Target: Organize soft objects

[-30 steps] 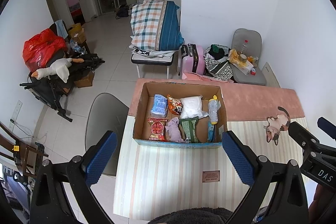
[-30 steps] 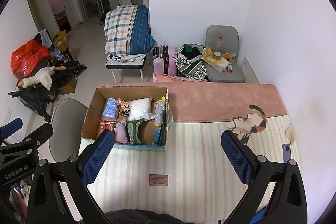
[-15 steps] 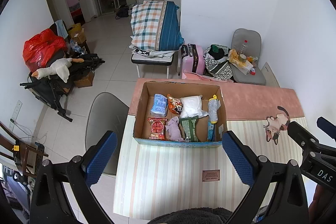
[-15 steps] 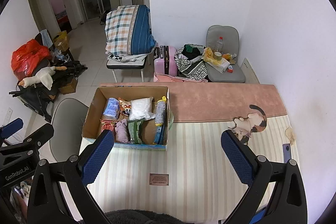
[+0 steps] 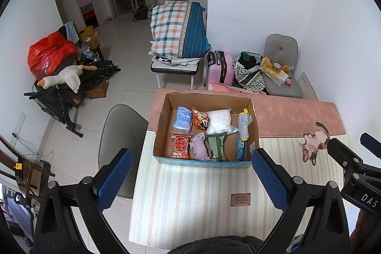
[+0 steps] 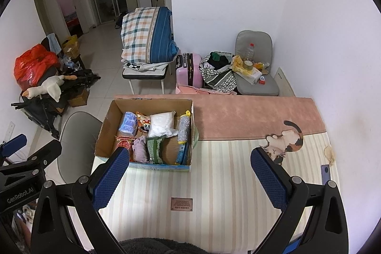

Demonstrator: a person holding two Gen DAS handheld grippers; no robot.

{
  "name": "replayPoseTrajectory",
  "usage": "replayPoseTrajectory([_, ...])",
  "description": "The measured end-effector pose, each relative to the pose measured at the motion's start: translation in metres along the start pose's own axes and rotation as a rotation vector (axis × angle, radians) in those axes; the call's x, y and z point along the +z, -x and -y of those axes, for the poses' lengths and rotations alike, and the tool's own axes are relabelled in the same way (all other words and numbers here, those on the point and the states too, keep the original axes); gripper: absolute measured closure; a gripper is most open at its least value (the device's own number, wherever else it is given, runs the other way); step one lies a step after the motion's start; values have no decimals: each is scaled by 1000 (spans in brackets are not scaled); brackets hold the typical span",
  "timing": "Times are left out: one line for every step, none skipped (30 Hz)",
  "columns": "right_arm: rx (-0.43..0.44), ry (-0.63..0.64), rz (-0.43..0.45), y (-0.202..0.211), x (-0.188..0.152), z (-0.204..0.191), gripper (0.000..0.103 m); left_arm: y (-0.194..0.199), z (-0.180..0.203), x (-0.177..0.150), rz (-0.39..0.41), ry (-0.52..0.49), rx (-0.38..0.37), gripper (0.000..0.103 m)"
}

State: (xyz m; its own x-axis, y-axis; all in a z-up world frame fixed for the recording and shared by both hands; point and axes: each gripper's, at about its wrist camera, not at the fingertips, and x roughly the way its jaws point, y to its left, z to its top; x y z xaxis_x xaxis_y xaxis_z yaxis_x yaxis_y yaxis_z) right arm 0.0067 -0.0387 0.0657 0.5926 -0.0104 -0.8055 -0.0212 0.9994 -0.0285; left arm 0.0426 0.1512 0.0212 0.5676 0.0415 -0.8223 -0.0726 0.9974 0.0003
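Δ vs 1 s ago: nothing moved, no progress | left gripper [image 5: 190, 179] and right gripper [image 6: 189, 176] both spread wide, empty, above striped mat [image 5: 195, 196] | cardboard box [image 5: 204, 162] ×1 on table holds soft items: packets ×6, crushed bottle [image 5: 243, 125] ×1, lilac cloth [image 5: 200, 146] ×1
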Motion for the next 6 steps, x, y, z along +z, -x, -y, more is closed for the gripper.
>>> replayPoseTrajectory([1, -2, 0, 0, 0, 0, 0, 0, 0, 0, 2, -1, -2, 1])
replayPoseTrajectory([2, 0, -1, 1, 1, 0, 0, 1, 0, 0, 3, 1, -1, 1])
replayPoseTrajectory([1, 1, -1, 1, 1, -1, 0, 1, -1, 0, 6, 3, 1, 1])
replayPoseTrajectory([3, 1, -1, 1, 1, 0, 0, 1, -1, -3, 9, 7, 4, 1])
replayPoseTrajectory([3, 0, -1, 1, 1, -1, 0, 2, -2, -4, 11, 9, 4, 1])
replayPoseTrajectory([2, 1, -1, 1, 1, -1, 0, 3, -3, -5, 12, 11, 5, 1])
